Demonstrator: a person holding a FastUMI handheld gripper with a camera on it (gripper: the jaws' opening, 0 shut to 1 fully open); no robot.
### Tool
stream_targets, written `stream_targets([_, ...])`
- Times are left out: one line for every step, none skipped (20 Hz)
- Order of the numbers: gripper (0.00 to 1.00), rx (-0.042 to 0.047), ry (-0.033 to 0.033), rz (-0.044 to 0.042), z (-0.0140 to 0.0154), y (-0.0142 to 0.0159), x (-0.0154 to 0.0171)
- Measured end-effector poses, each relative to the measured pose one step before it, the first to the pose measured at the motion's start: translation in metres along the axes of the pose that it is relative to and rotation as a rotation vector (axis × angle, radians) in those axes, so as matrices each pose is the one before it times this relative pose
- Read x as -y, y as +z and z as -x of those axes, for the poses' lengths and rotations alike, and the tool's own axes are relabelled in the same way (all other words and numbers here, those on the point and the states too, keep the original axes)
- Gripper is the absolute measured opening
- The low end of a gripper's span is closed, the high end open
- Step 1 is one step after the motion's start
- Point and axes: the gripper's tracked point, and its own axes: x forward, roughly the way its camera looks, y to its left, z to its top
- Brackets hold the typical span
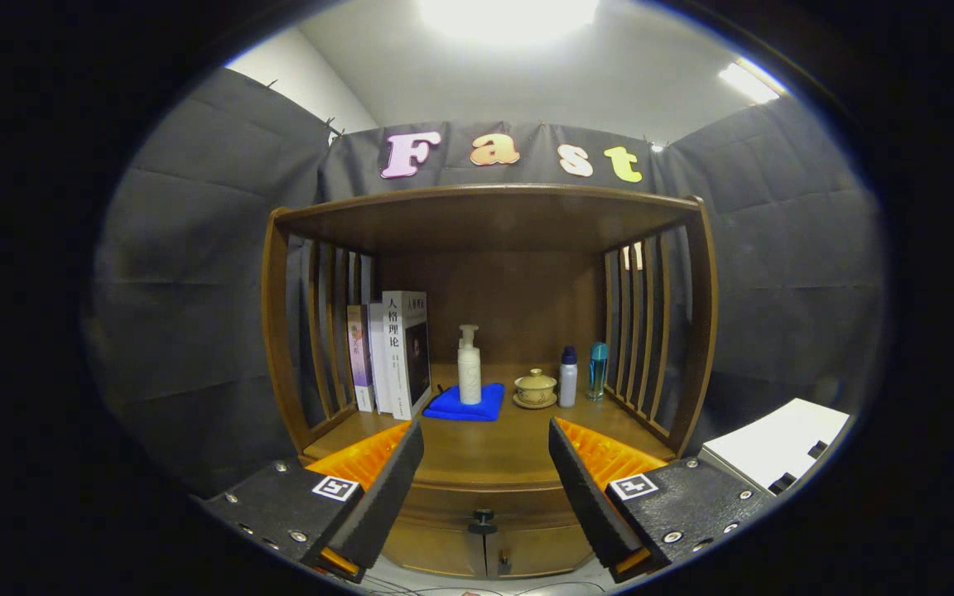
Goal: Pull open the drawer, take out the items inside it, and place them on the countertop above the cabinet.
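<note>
While spread wide and gripping nothing, tongs [485, 488] facing a wooden cabinet [489, 331]. Between the fingers, low down: closed drawer [485, 507] with a small dark knob [483, 522], just ahead, untouched. Above it, beyond the fingertips, the desk [485, 451] top: upright books [394, 352] at left, white pump bottle [469, 366] on a blue cloth [467, 406], lidded cup [535, 387], two small bottles [581, 374] at right.

Wooden countertop [485, 451]: 3 books [390, 352] upright, pump bottle [469, 366] on blue cloth [466, 405], lidded cup [535, 387], 2 bottles [582, 372].
</note>
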Motion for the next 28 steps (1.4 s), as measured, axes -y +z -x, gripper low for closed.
stream_targets([0.94, -0.01096, 0.00141, -0.01467, -0.00333, -0.00576, 0.00151])
stream_targets([0.94, -0.02329, 0.00164, -0.01467, -0.00248, -0.00792, 0.00103])
stream_targets([0.94, -0.02124, 0.00376, -0.01279, -0.00382, -0.00710, 0.00158])
stream_targets([0.94, -0.00889, 0.00015, -0.00841, -0.00353, -0.00301, 0.00238])
stream_targets([0.94, -0.00203, -0.00563, 0.00024, -0.00280, -0.00162, 0.00368])
stream_targets([0.94, -0.00485, -0.01295, 0.00638, -0.00279, -0.00306, 0.00501])
stream_targets([0.94, -0.00306, -0.00900, 0.00971, -0.00237, -0.00439, 0.00397])
stream_targets([0.94, 0.00027, -0.00991, 0.00720, -0.00349, -0.00317, 0.00321])
stream_targets([0.94, -0.00076, -0.01321, 0.00144, -0.00382, -0.00288, 0.00472])
stream_targets([0.94, -0.00360, -0.01083, -0.00563, -0.00343, -0.00579, 0.00239])
stream_targets([0.94, -0.00583, -0.00578, -0.01055, -0.00331, -0.00602, 0.00098])
stream_targets([0.94, -0.00866, -0.00336, -0.01366, -0.00321, -0.00780, 0.00005])
stream_targets([0.94, -0.01402, -0.00231, -0.01444, -0.00351, -0.00814, -0.00027])
stream_targets([0.94, -0.01920, 0.00027, -0.01126, -0.00412, -0.00951, -0.00019])
stream_targets([0.94, -0.01885, -0.00088, -0.00517, -0.00665, -0.00984, -0.00046])
stream_targets([0.94, -0.01449, -0.00247, 0.00087, -0.00325, -0.01103, 0.00033])
stream_targets([0.94, -0.00909, -0.00378, 0.00417, -0.00296, -0.00814, 0.00053])
stream_targets([0.94, -0.00515, 0.00124, 0.00711, -0.00320, -0.00648, -0.00025])
stream_targets([0.94, -0.00724, -0.00090, 0.01042, -0.00513, -0.00728, -0.00187])
stream_targets([0.94, -0.01083, 0.00067, 0.01282, -0.00277, -0.00900, -0.00250])
stream_targets([0.94, -0.01016, 0.00606, 0.00916, -0.00322, -0.00670, -0.00326])
stream_targets([0.94, -0.00684, 0.00517, 0.00541, -0.00298, -0.00684, -0.00217])
stream_targets([0.94, -0.01051, 0.00323, 0.00157, -0.00310, -0.00704, -0.00218])
stream_targets([0.94, -0.01482, 0.00715, -0.00639, -0.00273, -0.00882, -0.00364])
stream_targets([0.94, -0.01066, 0.00412, -0.01215, -0.00371, -0.00800, -0.00311])
stream_targets([0.94, -0.01332, -0.00508, -0.00677, -0.00547, -0.00936, -0.00068])
stream_targets([0.94, -0.01772, -0.02048, -0.00679, -0.00464, -0.01052, 0.00385])
stream_targets([0.94, -0.01209, -0.00642, -0.01606, -0.00510, -0.00811, 0.00021])
